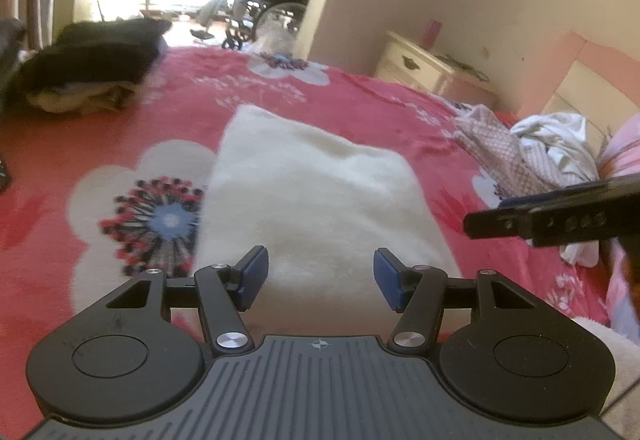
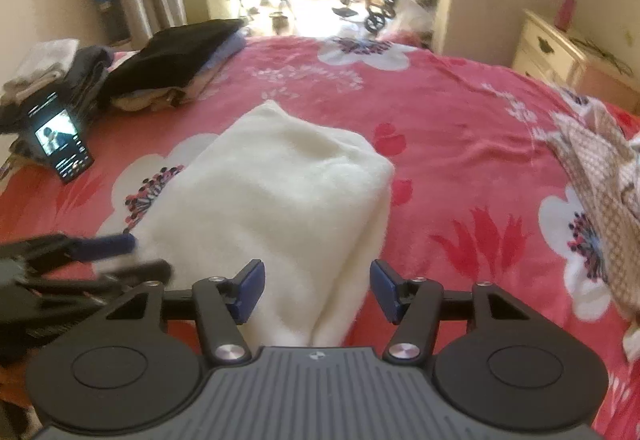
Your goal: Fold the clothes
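- Resting folded on the red flowered bed (image 2: 460, 128), the white towel (image 2: 276, 200) lies between both grippers.
- Left gripper (image 1: 320, 276) and right gripper (image 2: 317, 286): fingers apart, holding nothing.
- Step judged: this fold looks complete; next, move the towel to the stack (image 2: 176, 60).
- No writing is legible.

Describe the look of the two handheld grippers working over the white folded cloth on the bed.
Both match. The left gripper and the right gripper have black linkage arms with silver pivot screws, blue pads on the fingers, two round black discs, and a grey ribbed plate bearing a small crosshair mark. No cables or sleeves show.
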A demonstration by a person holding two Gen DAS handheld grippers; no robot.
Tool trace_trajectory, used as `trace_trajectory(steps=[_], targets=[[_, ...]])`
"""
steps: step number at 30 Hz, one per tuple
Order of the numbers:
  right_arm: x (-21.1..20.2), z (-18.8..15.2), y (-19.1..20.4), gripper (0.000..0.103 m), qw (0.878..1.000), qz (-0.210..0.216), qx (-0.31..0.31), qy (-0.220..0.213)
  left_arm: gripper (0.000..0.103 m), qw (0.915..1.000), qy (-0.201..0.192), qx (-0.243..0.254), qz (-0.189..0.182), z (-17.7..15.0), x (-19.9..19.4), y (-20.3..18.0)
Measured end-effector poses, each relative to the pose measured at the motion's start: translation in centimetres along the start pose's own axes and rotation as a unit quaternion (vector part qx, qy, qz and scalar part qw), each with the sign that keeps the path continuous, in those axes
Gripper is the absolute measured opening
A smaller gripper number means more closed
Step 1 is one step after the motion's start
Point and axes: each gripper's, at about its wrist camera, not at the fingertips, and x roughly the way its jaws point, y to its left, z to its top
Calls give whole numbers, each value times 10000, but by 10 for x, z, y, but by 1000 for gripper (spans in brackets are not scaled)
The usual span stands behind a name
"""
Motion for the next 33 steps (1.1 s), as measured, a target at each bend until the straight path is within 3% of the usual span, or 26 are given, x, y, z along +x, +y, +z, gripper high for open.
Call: trace_trajectory(steps=[2,4,5,7,9,11,13,17,20,26,30,33], targets=[[0,-2,5,48,9996,184,-221,-75,52,10000,58,25,3,1,-10,-1],[3,-3,12,37,9980,417,-461,-60,40,9993,307,199,116,1,-10,-6],[6,-4,15,33,9970,505,-588,-44,40,9982,455,334,225,-1,-8,-10],[13,-6,20,30,9947,602,-829,8,32,9950,796,446,412,-7,2,-13],[27,-11,23,28,9931,589,-1004,159,25,9893,1283,252,644,-16,22,-6],[52,-22,21,27,9904,569,-1176,463,21,9779,1895,-195,855,-27,44,9],[68,-32,16,27,9878,649,-1307,538,19,9703,2190,-514,887,-31,49,21],[69,-29,7,25,9869,862,-1242,555,20,9776,1911,-647,603,-23,20,25],[70,-29,1,25,9881,983,-1045,556,22,9809,1752,-540,656,-20,8,23],[71,-30,-1,25,9886,1007,-982,540,27,9810,1716,-273,861,-22,35,16],[72,-29,0,26,9887,980,-974,573,37,9821,1576,27,1031,-25,48,9],[73,-29,-1,26,9888,992,-952,577,37,9803,1648,3,1085,-29,54,11]])
